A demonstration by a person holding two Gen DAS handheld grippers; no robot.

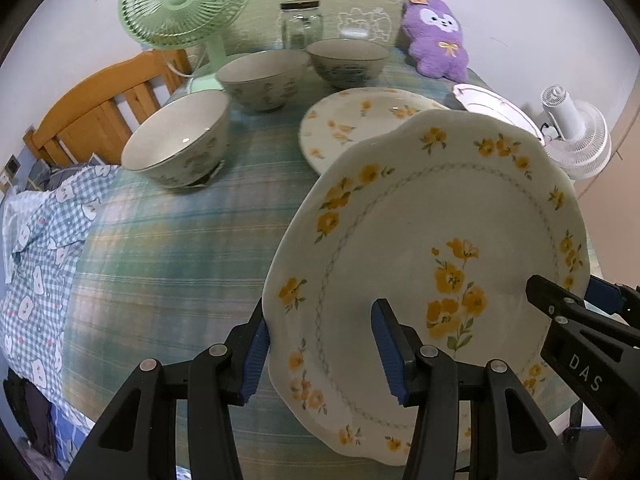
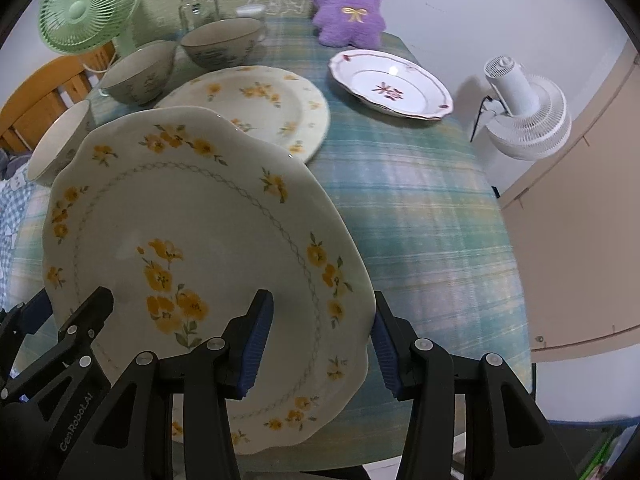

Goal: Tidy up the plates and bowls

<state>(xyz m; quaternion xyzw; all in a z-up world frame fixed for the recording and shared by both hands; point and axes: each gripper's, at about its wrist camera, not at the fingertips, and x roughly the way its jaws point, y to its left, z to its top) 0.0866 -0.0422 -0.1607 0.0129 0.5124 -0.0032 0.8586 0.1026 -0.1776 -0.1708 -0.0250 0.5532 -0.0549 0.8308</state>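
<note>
Two bowls (image 2: pixel 138 74) and red-flowered plate (image 1: pixel 496 106) partly behind lifted plate (image 1: pixel 432 264).

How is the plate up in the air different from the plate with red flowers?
The lifted plate has yellow flowers; the red-flowered plate has a red-trimmed rim. The lifted plate is tilted off the table, its opposite edges between the jaws of the left gripper and right gripper; the red-flowered plate lies flat on the tablecloth. Both are white with wavy rims.

I count three plates (image 2: pixel 192 264) (image 2: pixel 256 108) (image 2: pixel 390 84), three bowls (image 1: pixel 176 140) (image 1: pixel 262 78) (image 1: pixel 348 62), two fans (image 1: pixel 184 0) (image 1: pixel 576 136), one glass jar (image 1: pixel 301 24) and one purple plush toy (image 1: pixel 436 36).
</note>
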